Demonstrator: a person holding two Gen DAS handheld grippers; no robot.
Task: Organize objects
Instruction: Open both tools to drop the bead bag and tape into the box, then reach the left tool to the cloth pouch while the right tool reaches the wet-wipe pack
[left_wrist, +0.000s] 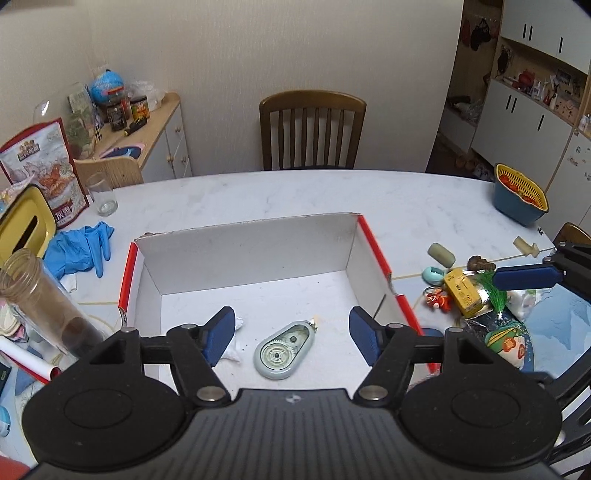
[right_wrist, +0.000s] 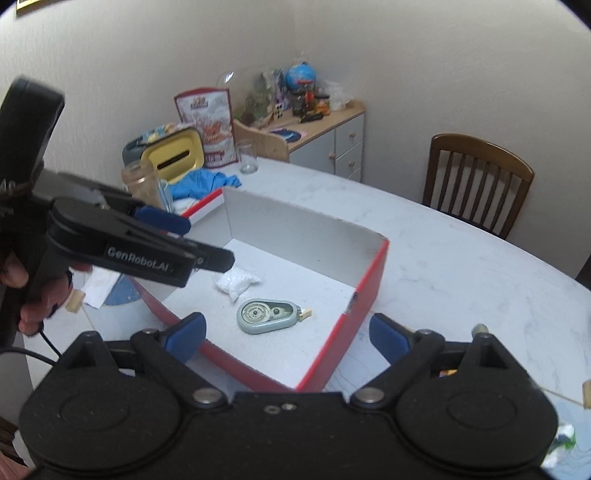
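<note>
Two items already down inside red-edged cardboard box (left_wrist: 258, 258) on marble table (left_wrist: 295, 195): correction tape dispenser (left_wrist: 282, 349), hard, light, likely best pinched across flat sides; small white bag (right_wrist: 236, 282), soft, crushable. More clutter heaped right of box. Left tool (left_wrist: 291, 336) spread wide, empty, above dispenser; right tool (right_wrist: 286, 336) likewise wide, empty.

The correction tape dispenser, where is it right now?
The correction tape dispenser lies flat on the floor of the red-edged box, just right of a small white packet, below and between the open left gripper fingers.
</note>
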